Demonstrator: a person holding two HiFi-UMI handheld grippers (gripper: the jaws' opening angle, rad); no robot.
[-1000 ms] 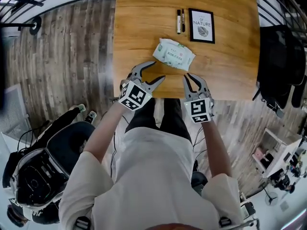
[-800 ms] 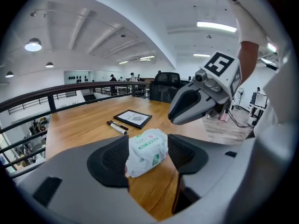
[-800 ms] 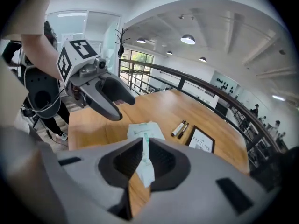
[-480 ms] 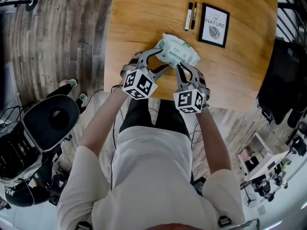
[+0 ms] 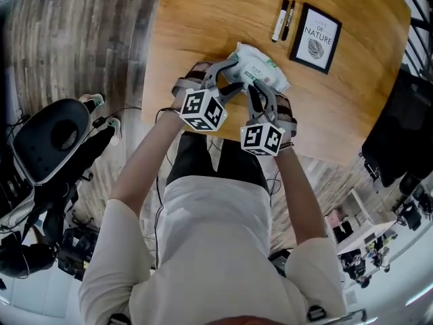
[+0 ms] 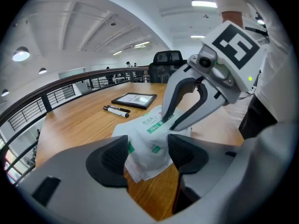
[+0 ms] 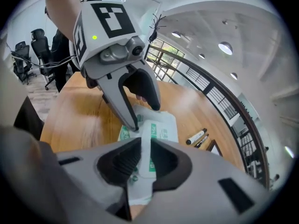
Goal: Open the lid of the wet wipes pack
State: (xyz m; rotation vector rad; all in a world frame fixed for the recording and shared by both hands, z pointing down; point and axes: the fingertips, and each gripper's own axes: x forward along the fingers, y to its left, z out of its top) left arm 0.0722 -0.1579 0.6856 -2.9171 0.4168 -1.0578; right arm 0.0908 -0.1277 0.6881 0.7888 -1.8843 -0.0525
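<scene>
If the lid [image 7: 150,134], pinched in the nearly shut jaws of the right gripper [image 7: 144,161], is jerked, the pack [image 6: 150,125] could be pulled from the left gripper [image 6: 148,157], whose jaws are clamped on its end.

Your white short-sleeved tee [image 5: 210,249], dark trousers [image 5: 203,162], grey left gripper [image 5: 236,77] and right gripper [image 5: 259,87], black-and-white marker cubes [image 5: 203,110]

Office: swivel chairs [image 6: 167,63], wooden table [image 5: 203,19]
</scene>
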